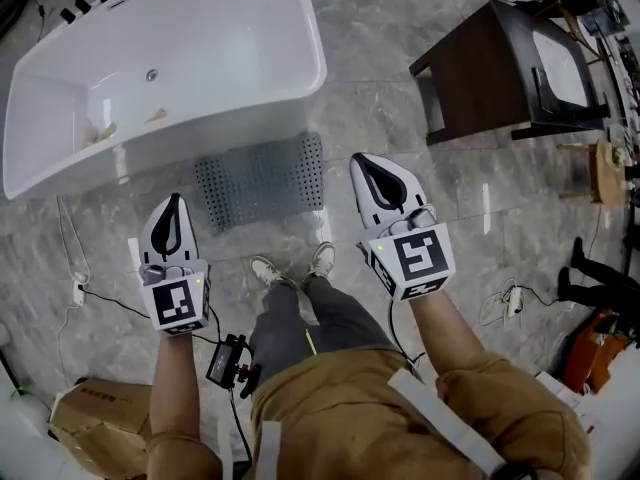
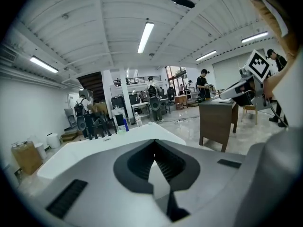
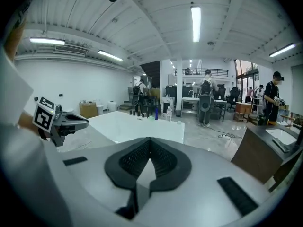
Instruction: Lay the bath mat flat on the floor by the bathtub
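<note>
Though only in head view, bath mat flat beside bathtub; left tongs, right tongs pressed together.

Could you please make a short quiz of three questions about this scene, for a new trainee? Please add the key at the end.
1. True or false: the grey bath mat lies flat on the floor beside the white bathtub.
2. Choose one: what does the left tool hold? A) the mat B) a cable C) nothing
3. Fill the gap: in the head view, the dark wooden cabinet stands on the person's ___ side.

Key: 1 true. 2 C, because the jaws are together with nothing between them. 3 right.
</note>
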A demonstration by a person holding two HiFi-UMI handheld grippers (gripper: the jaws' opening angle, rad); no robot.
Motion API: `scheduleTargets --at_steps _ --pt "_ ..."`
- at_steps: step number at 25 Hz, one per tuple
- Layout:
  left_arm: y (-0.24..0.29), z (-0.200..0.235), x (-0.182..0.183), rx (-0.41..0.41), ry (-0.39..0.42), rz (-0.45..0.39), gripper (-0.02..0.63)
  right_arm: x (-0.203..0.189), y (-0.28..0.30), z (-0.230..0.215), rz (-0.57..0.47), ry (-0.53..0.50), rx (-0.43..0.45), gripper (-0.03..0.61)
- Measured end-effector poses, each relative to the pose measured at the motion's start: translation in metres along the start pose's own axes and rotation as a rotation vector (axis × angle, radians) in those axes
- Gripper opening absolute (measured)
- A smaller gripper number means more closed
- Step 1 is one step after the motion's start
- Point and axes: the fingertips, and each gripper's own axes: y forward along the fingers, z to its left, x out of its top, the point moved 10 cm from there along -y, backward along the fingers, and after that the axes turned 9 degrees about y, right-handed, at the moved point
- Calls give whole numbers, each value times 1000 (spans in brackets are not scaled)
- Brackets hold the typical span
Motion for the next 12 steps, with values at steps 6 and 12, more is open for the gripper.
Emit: scheduleTargets --at_steps 6,12 --pt "-26 24 19 50 -6 -43 3 32 -16 8 -49 -14 -12 3" --pt "-49 32 40 100 14 -74 3 56 -35 7 -95 -24 -16 3"
